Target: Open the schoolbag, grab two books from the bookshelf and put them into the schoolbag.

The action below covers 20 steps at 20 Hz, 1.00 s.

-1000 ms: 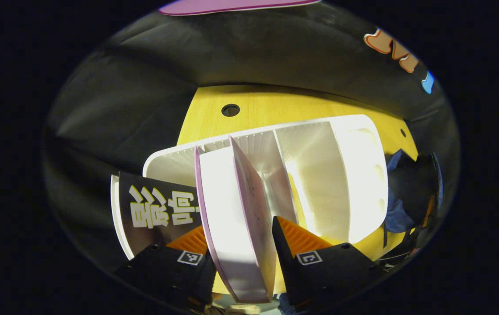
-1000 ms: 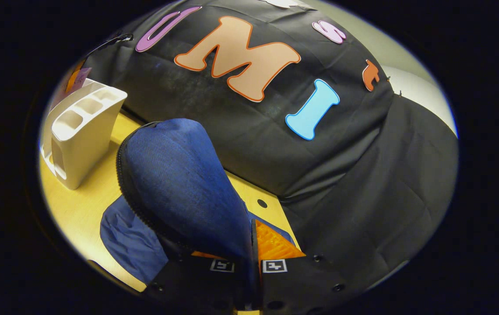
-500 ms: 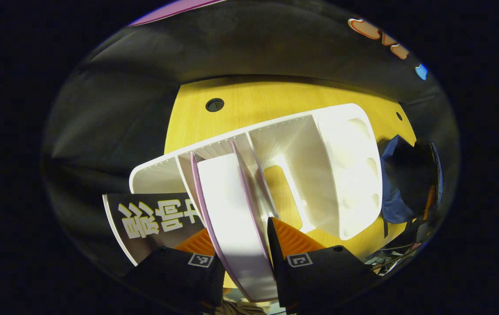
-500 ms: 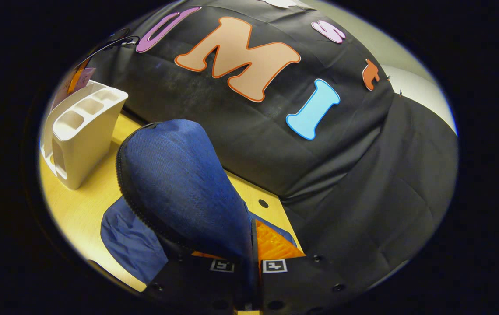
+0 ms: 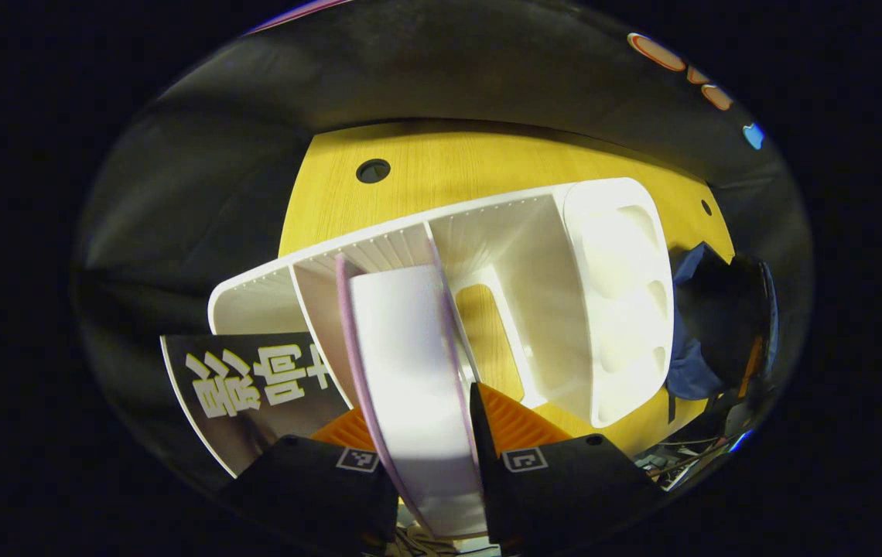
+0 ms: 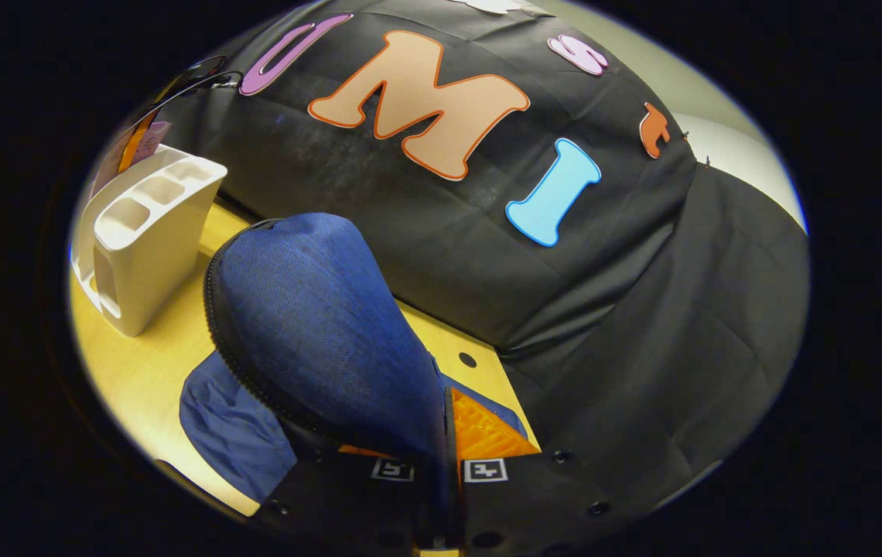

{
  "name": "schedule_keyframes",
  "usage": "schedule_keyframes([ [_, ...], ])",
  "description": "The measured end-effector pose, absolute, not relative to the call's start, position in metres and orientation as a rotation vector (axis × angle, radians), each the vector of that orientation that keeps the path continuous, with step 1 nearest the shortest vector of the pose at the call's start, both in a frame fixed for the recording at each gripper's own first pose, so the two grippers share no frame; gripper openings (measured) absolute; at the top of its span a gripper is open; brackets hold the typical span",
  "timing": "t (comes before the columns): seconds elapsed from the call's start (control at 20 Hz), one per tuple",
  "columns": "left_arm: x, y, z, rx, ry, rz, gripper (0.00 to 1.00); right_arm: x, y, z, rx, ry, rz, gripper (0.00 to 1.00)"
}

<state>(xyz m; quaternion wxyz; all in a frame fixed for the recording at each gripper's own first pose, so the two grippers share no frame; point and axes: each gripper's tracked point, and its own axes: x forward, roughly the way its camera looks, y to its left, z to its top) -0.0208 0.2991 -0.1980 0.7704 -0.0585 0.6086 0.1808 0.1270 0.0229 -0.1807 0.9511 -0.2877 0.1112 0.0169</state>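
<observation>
Black book cover: big white Chinese characters, just left of the left gripper and beside the pink-edged book it clamps. They read 影响; a third character is cut off by the bookshelf wall.

Left gripper's marker tags: one small black-and-white square code on each finger base. It's a pattern, no words or numbers I can make out.

Right gripper's marker tags: the same kind of square code, one on either side of the schoolbag fabric pinched in the right gripper.

Pink slip: far off to the right gripper's upper left, above the bookshelf; any marks on it are too small to read.
</observation>
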Motion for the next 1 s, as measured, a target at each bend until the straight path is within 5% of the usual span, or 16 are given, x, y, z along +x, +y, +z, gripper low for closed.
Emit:
schedule_keyframes([
  [0.35,-0.038,0.286,-0.191,-0.267,1.279,0.424,0.39,0.127,0.020,-0.182,-0.570,0.225,0.034,0.07],
  [1.0,-0.085,0.236,-0.085,-0.375,1.065,0.448,0.39,0.123,0.008,-0.174,-0.506,0.223,0.062,0.07],
])
